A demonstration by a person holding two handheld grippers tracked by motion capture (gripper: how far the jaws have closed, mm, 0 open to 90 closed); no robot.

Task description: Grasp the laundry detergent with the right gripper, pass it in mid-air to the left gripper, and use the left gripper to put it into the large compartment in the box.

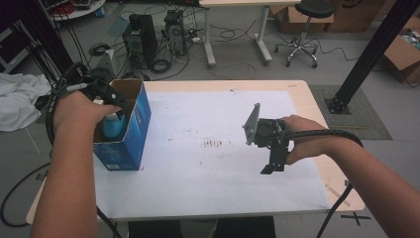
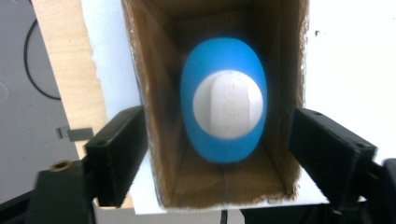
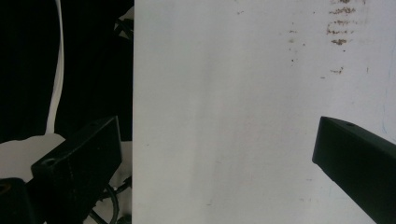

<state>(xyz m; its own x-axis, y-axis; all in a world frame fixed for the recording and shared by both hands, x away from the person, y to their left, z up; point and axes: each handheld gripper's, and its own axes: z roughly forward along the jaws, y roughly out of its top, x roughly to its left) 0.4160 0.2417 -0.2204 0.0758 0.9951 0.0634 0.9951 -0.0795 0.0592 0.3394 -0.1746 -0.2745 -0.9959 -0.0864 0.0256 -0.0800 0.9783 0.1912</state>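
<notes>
1. Two hand-held grippers are what I am working with here, one in each hand, and my forearms come in from the near edge of the desk [image 1: 297, 94].
2. Nearest to me on the right, the right hand-held gripper [image 1: 272, 168] hangs over the white sheet [image 1: 208, 178] that covers the desk, with its grey plate tilted up on top.
3. Its own view looks down between two black jaws that stand wide apart, with bare white sheet between them, so I read it as open and holding nothing.
4. A few brown stains [image 1: 214, 144] mark the sheet near the middle of the desk, to the left of that gripper.
5. On the left, the left hand-held gripper [image 1: 113, 105] sits at the open top of the blue cardboard box [image 1: 130, 136], which stands upright near the left edge of the desk.
6. Its jaws are parted and sit to either side of the box opening; the pads press on nothing.
7. Inside the box, below the jaws, a blue bottle [image 2: 223, 56] with a white cap [image 2: 228, 111] stands upright, seen from above and apart from both jaws.
8. Farthest off, beyond the desk, I see computer towers [image 1: 140, 37] and a stool [image 1: 303, 29] on the floor.
</notes>
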